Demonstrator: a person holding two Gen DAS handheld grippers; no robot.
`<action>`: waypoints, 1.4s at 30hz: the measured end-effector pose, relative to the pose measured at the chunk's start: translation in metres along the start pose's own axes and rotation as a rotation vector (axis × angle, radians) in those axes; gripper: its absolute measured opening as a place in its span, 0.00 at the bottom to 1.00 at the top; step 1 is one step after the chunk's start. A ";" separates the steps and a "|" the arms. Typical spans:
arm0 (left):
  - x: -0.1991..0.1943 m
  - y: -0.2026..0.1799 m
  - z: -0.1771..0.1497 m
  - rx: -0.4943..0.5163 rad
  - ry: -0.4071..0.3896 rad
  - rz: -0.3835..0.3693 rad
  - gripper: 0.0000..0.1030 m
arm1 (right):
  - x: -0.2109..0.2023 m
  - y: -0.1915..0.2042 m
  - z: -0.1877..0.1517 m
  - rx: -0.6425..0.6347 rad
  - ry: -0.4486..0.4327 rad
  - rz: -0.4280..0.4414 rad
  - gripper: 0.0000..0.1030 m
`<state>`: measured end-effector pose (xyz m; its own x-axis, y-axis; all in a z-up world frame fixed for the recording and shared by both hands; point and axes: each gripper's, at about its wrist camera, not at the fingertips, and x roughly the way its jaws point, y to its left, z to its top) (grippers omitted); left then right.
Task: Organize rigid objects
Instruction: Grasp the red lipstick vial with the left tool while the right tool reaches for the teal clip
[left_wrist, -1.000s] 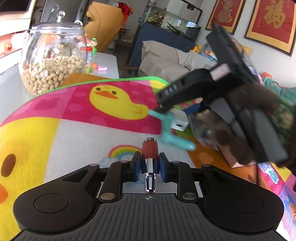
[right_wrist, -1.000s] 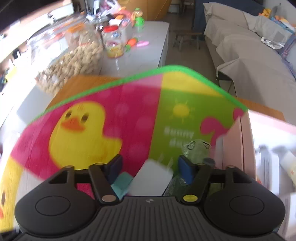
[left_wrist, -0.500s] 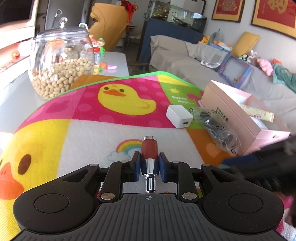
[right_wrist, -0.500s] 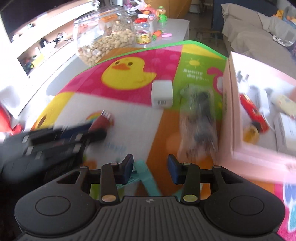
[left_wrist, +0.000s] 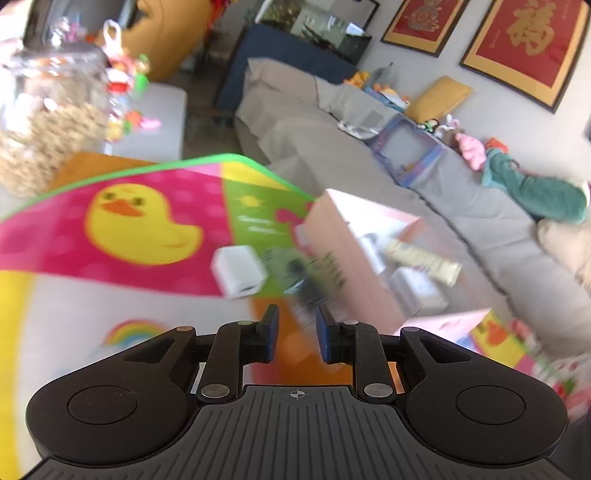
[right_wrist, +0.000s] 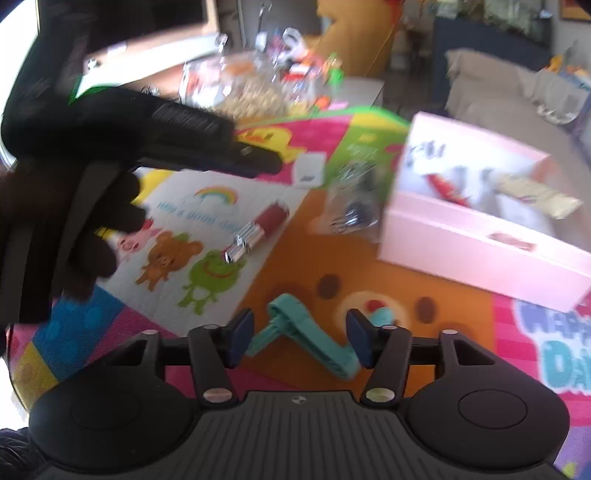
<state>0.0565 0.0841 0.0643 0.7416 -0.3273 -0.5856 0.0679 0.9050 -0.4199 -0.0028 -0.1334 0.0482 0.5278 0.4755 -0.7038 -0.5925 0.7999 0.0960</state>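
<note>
Both tools were between grasps: the left gripper stood with its jaws parted and empty, raised over the mat and pointing toward the white charger and the bagged item beside the pink box. The right gripper, spread wide and holding nothing, hung low over the teal clip lying flat on the mat. Judged next: close on the clip and carry it to the box; the lipstick lay loose, well left of the box.

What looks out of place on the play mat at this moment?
The lipstick lies on its side on the mat, cap off, outside the pink box. A teal tool also lies loose between the open right tongs.
</note>
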 end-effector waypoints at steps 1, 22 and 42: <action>0.011 -0.005 0.008 -0.008 0.014 0.007 0.23 | -0.004 -0.002 -0.003 -0.001 -0.020 -0.014 0.58; 0.033 -0.019 -0.025 0.075 0.285 0.013 0.27 | -0.022 0.005 -0.032 -0.054 -0.110 -0.017 0.66; -0.041 0.040 -0.062 0.007 0.055 0.319 0.25 | -0.011 0.016 -0.047 -0.057 -0.062 -0.088 0.71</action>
<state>-0.0123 0.1170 0.0283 0.6892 -0.0405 -0.7234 -0.1574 0.9662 -0.2040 -0.0468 -0.1425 0.0246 0.6145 0.4275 -0.6630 -0.5751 0.8180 -0.0056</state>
